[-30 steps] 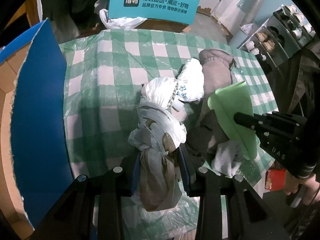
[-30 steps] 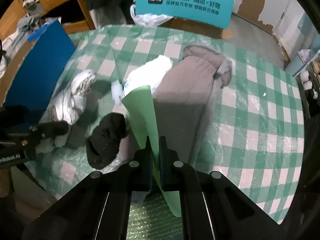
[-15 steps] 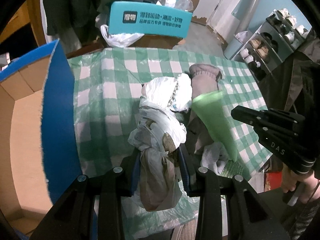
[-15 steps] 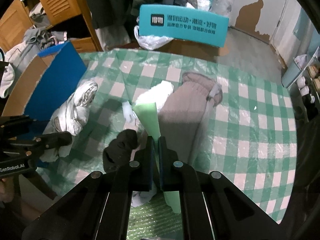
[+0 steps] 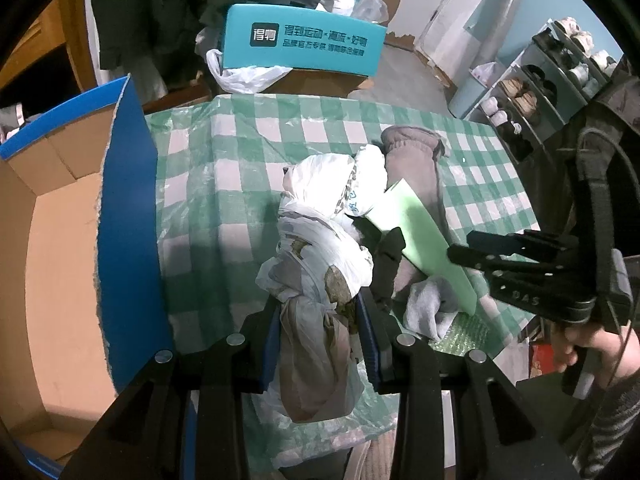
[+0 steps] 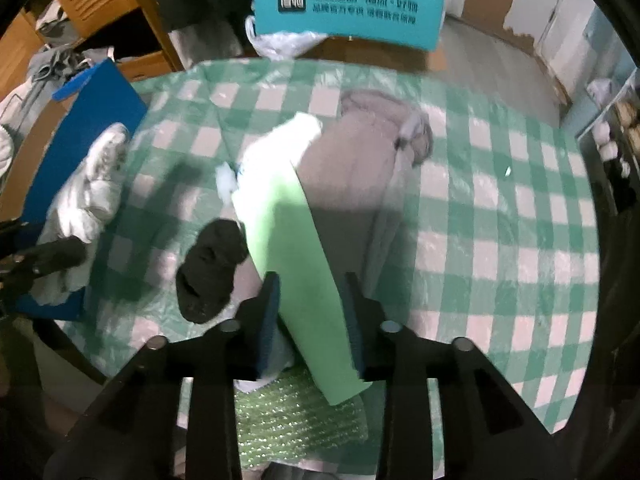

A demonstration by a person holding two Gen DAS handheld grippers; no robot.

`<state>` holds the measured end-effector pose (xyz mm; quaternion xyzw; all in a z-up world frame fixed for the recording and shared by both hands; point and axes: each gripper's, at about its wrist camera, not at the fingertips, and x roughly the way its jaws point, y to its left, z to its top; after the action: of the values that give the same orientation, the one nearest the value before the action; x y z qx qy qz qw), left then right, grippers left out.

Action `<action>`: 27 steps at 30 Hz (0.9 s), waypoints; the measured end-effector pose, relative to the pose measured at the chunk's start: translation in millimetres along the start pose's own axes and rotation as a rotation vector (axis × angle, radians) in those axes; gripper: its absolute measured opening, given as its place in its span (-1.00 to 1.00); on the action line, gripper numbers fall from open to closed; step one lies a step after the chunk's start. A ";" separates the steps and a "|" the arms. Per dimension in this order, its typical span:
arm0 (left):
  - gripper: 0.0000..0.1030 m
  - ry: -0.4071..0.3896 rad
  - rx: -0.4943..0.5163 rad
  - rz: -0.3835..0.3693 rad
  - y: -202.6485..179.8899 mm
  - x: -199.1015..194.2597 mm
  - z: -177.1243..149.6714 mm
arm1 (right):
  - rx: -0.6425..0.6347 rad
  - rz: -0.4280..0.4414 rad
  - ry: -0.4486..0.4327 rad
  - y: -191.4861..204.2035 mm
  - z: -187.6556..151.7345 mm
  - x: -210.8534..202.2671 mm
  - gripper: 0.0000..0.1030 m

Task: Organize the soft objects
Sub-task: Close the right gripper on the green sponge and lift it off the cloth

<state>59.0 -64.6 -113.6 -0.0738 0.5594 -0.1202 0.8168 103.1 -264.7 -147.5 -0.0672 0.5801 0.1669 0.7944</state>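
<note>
My left gripper [image 5: 318,306] is shut on a knotted white and grey plastic bag bundle [image 5: 316,264], held above the green checked tablecloth [image 5: 224,184]. In the right wrist view the same bundle [image 6: 92,192] hangs beside the blue flap. My right gripper [image 6: 311,284] is opening its jaws. A light green foam sheet [image 6: 296,248] lies loosely between them, slanted over the brown knit garment [image 6: 352,184]. From the left wrist view the green sheet [image 5: 416,236] rests against the right gripper [image 5: 460,250]. A black sock [image 6: 212,264] lies left of the sheet.
An open cardboard box with a blue flap [image 5: 128,220] stands left of the table. A white bag [image 6: 280,148], a pale sock [image 5: 430,308] and green bubble wrap [image 6: 296,416] lie near the front edge. Behind are a teal box [image 5: 300,44] and a shoe rack [image 5: 540,80].
The right jaws have parted and the green sheet, pinched edge-on before, now lies flat-faced between them. The left gripper rose a little with the bag bundle still gripped.
</note>
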 end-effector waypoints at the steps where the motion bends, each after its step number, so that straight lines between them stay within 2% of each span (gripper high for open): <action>1: -0.31 0.002 0.003 -0.002 -0.7 0.9 0.1 | 0.004 0.004 0.011 -1.5 -1.3 4.1 -0.25; 3: -0.31 0.008 0.003 -0.003 -0.3 3.2 -0.2 | 0.006 -0.006 0.028 -3.7 -3.5 10.4 -0.14; 8: -0.31 0.027 -0.002 -0.006 1.2 8.2 -0.3 | 0.018 -0.015 0.053 -7.4 -6.1 21.4 -0.14; 16: -0.31 0.040 0.000 -0.006 0.1 10.6 -2.1 | -0.057 -0.019 0.064 12.9 -3.2 32.7 -0.13; 20: -0.31 0.045 -0.007 -0.008 2.0 12.1 -1.7 | -0.080 -0.033 0.067 18.3 -1.5 37.9 0.02; 27: -0.31 0.048 -0.011 -0.009 2.7 12.9 -2.3 | -0.117 -0.071 0.075 25.2 0.1 45.9 0.03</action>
<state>61.5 -65.7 -126.7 -0.0780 0.5792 -0.1223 0.8022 106.9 -232.5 -188.7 -0.1400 0.5961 0.1697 0.7721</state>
